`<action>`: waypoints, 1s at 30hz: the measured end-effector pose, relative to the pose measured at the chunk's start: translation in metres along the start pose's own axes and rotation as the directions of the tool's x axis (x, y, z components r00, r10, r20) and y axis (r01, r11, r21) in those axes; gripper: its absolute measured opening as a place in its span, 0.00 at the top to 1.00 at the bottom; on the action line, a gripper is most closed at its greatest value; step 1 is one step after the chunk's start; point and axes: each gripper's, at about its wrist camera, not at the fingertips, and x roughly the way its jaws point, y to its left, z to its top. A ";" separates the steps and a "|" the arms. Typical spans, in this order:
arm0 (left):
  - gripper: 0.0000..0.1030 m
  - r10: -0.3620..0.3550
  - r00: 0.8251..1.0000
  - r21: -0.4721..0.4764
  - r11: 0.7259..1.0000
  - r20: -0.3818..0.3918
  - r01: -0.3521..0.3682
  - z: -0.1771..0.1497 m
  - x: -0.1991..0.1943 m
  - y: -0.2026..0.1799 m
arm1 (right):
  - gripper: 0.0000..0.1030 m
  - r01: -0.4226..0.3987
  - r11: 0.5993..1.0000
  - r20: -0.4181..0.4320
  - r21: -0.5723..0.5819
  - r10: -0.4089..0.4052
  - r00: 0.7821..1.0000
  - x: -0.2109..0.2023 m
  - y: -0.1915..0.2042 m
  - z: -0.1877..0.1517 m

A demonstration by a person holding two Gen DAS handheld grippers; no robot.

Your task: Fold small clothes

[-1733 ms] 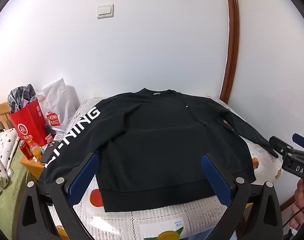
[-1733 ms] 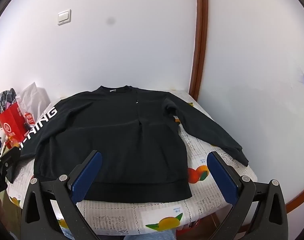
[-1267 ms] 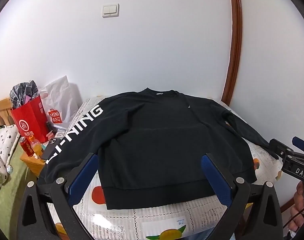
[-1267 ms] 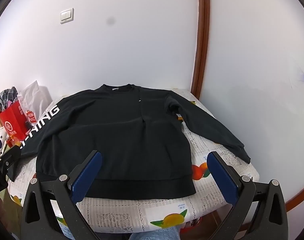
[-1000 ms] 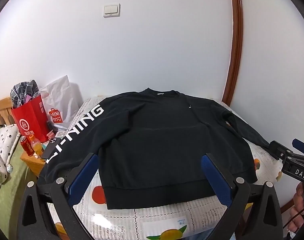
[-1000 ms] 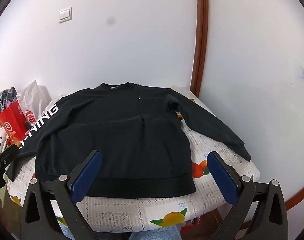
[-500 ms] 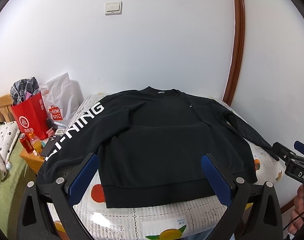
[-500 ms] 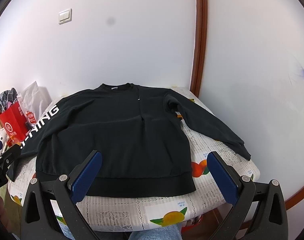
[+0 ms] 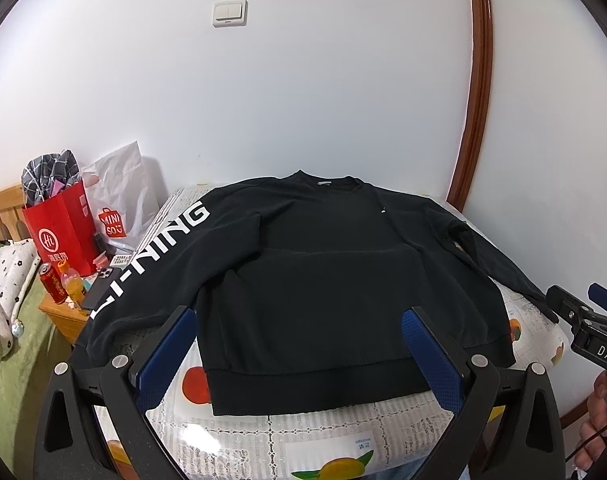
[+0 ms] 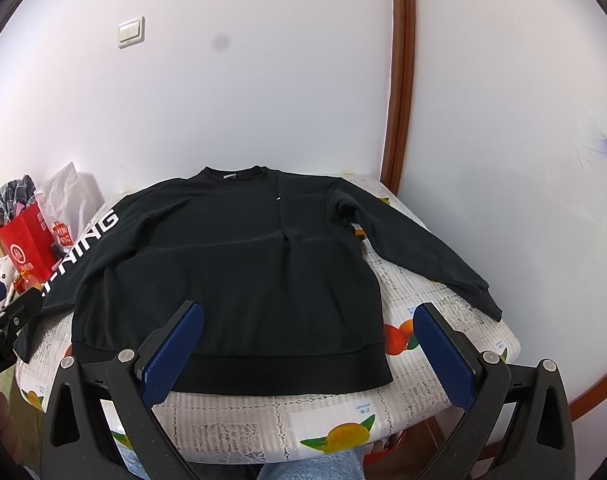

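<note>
Both tools hang in the air at the near edge of the table (image 10: 443, 396), each spread wide with nothing between its blue pads. I hold my left tool (image 9: 299, 332) low over the sweatshirt's bottom hem, toward its left half, and my right tool (image 10: 307, 328) over the hem further right; each one shows at the edge of the other's view, well apart from the cloth.

The black sweatshirt (image 9: 327, 280) lies front up and flat on the fruit-print cloth that covers the table, collar toward the wall, hem toward me. I take it that it is spread this way so the seams and sleeves are easy to reach. The sleeve with white lettering (image 9: 151, 260) runs off the left edge and droops a little; the plain sleeve (image 10: 415, 248) angles out to the right, its cuff near the table's edge.

No fold is made yet. I judge the sleeves should come in first, so I would pinch each one near its cuff and lay it across the chest.

Beside the table on the left stand a red paper bag (image 9: 59, 228) and a white plastic bag (image 9: 119, 200), clear of my work.
</note>
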 end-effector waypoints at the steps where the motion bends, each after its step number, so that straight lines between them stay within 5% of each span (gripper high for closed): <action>1: 0.00 0.005 1.000 0.001 1.000 -0.001 -0.005 0.000 0.000 0.000 | 0.00 -0.001 1.000 0.000 0.000 0.001 1.000 0.000 0.000 0.001; 30: 0.00 0.025 1.000 0.000 1.000 0.006 -0.025 0.000 0.002 -0.001 | 0.00 -0.001 1.000 0.002 0.007 0.001 1.000 0.003 -0.003 -0.005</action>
